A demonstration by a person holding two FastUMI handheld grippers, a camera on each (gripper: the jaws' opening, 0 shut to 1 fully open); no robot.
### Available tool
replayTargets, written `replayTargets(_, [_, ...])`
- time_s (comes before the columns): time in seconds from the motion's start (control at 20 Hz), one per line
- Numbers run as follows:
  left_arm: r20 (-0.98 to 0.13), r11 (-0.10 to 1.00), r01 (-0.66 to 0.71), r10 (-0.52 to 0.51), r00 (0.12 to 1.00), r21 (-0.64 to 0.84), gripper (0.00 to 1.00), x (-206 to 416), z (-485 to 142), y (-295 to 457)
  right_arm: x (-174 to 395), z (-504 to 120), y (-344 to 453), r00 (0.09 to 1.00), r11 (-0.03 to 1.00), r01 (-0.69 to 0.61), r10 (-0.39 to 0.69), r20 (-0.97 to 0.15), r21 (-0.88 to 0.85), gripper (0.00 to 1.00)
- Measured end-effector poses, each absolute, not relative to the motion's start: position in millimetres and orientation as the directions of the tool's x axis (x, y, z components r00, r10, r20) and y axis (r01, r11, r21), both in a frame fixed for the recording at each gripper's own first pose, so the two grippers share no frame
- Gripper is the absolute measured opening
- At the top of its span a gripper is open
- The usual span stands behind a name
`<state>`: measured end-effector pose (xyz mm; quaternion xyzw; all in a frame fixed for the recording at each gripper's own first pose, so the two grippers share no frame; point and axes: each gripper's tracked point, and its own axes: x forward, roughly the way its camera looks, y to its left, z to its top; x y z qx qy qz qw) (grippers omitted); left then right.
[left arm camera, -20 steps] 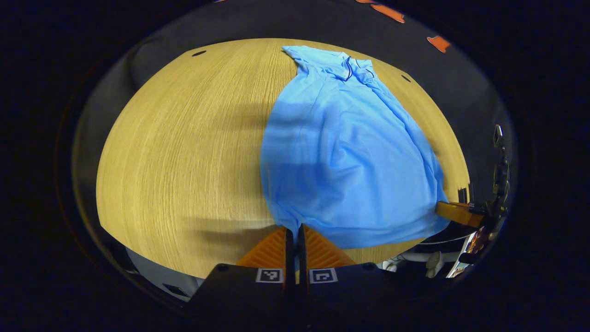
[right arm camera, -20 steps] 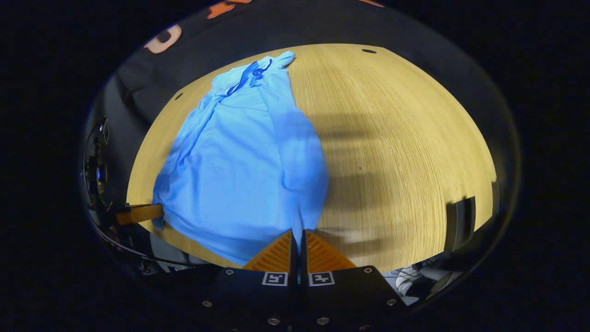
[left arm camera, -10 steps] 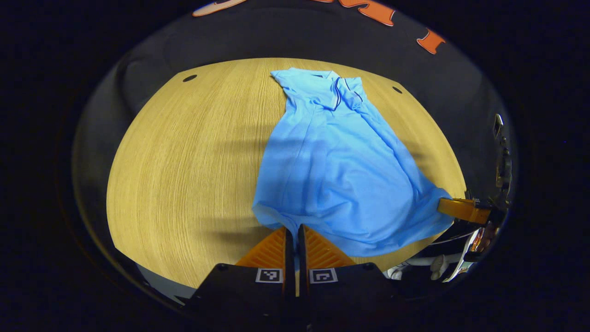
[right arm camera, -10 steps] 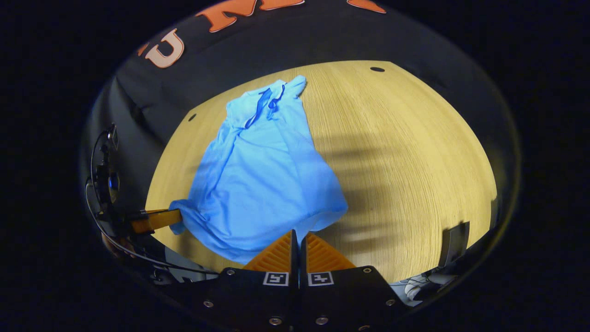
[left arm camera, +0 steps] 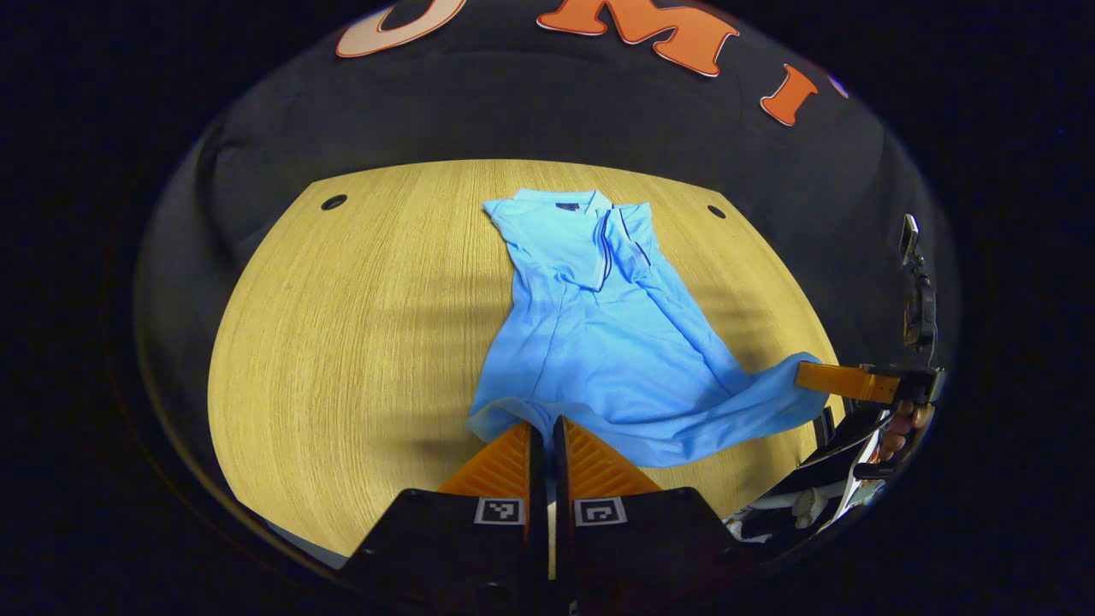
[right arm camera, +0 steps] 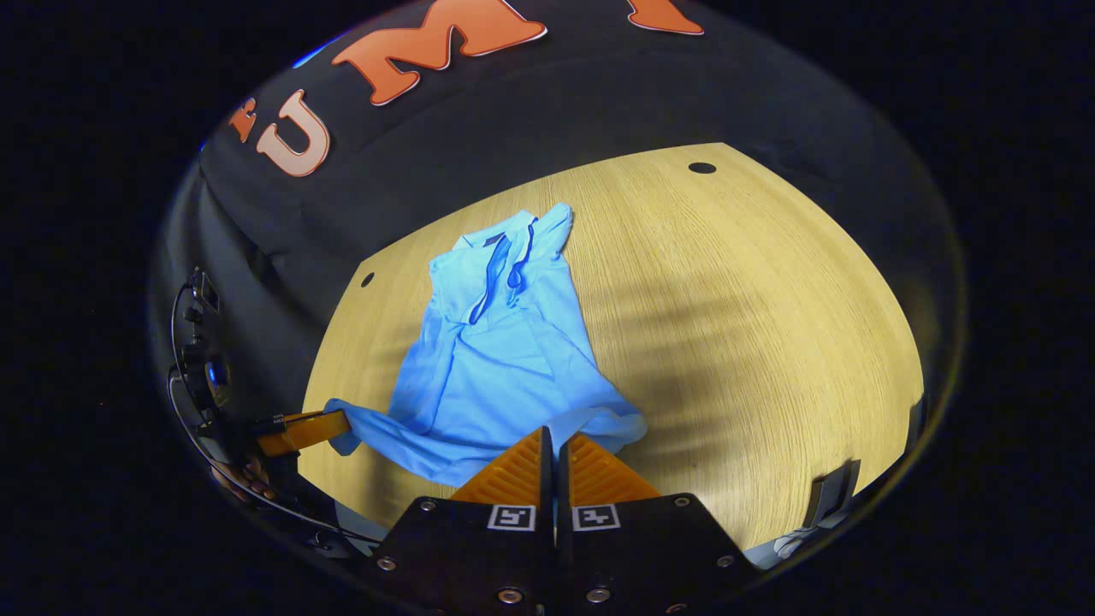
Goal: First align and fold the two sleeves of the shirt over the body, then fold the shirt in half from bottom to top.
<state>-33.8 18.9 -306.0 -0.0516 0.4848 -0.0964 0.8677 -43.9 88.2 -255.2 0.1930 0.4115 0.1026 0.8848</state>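
Observation:
A light blue polo shirt (left arm camera: 607, 342) lies on the wooden table (left arm camera: 342, 325), collar at the far side, sleeves folded in over the body. My left gripper (left arm camera: 543, 428) is shut on the shirt's bottom hem at one corner. My right gripper (right arm camera: 552, 436) is shut on the other hem corner of the shirt (right arm camera: 496, 359). Both corners are lifted off the table and the hem sags between them. In the left gripper view the right gripper (left arm camera: 821, 376) shows at the right edge; in the right gripper view the left gripper (right arm camera: 325, 423) shows at the left.
The table (right arm camera: 753, 325) has small dark holes (left arm camera: 334, 202) near its far corners. Black booth cloth (left arm camera: 547, 111) stands behind the table. A hand (left arm camera: 898, 423) holds the right gripper at the table's near edge.
Both grippers have risen and moved toward the collar with the hem. The lifted lower part of the shirt has come forward and the flat visible part has shortened.

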Motion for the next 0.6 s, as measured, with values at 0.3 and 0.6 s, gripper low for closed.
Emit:
replayTargets(0.3, [-0.814,0.98,0.137,-0.197,0.546,-0.145,0.07,11,-294,32,-5,-232,90,0.672,0.914,-0.048,0.329,-0.664,0.404,0.02])
replayTargets(0.6, [-0.79,0.975,0.183,-0.21,0.576,-0.126,0.07,62,-283,37,45,-211,97,0.695,0.927,-0.077,0.314,-0.647,0.368,0.02])
